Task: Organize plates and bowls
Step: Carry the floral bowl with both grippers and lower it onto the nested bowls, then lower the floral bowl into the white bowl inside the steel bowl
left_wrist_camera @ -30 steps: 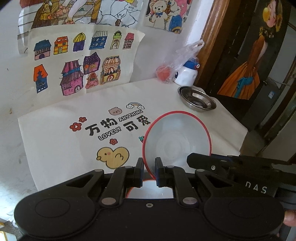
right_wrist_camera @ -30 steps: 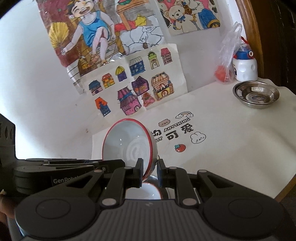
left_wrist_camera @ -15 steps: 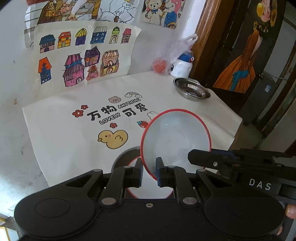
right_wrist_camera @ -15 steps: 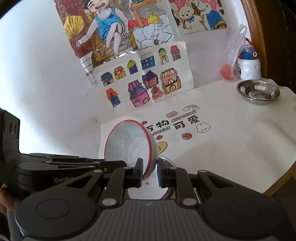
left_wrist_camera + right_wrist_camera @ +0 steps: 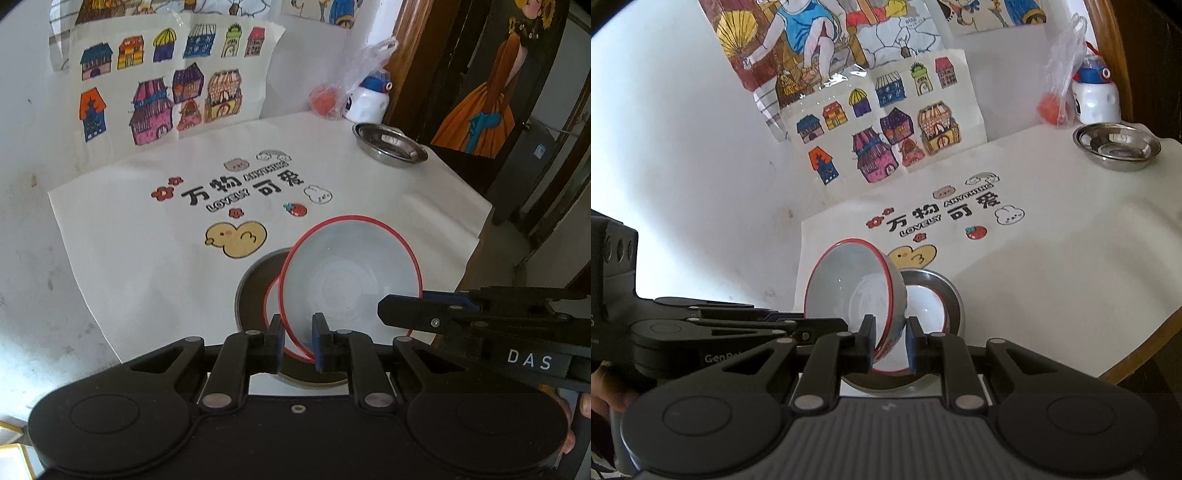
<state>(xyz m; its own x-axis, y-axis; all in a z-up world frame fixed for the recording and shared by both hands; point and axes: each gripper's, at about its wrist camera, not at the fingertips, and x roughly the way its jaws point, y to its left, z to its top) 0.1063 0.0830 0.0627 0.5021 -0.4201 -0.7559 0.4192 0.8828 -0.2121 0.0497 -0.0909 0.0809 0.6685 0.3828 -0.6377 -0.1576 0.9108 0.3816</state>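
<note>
The red-rimmed bowl (image 5: pixel 347 280) hangs tilted above the steel plate (image 5: pixel 255 284), its rim pinched between both the left gripper (image 5: pixel 298 341) fingers and the right gripper (image 5: pixel 889 341) fingers.

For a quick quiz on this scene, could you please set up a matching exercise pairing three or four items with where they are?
Things:
1. red-rimmed white bowl
2. empty steel dish
3. yellow duck print
4. white bottle with blue cap

Places:
A. by the wall corner
B. held tilted by both tongs
C. far right of the cloth
D. on the cloth, beyond the stack

Pairs: 1-B, 2-C, 3-D, 4-A
</note>
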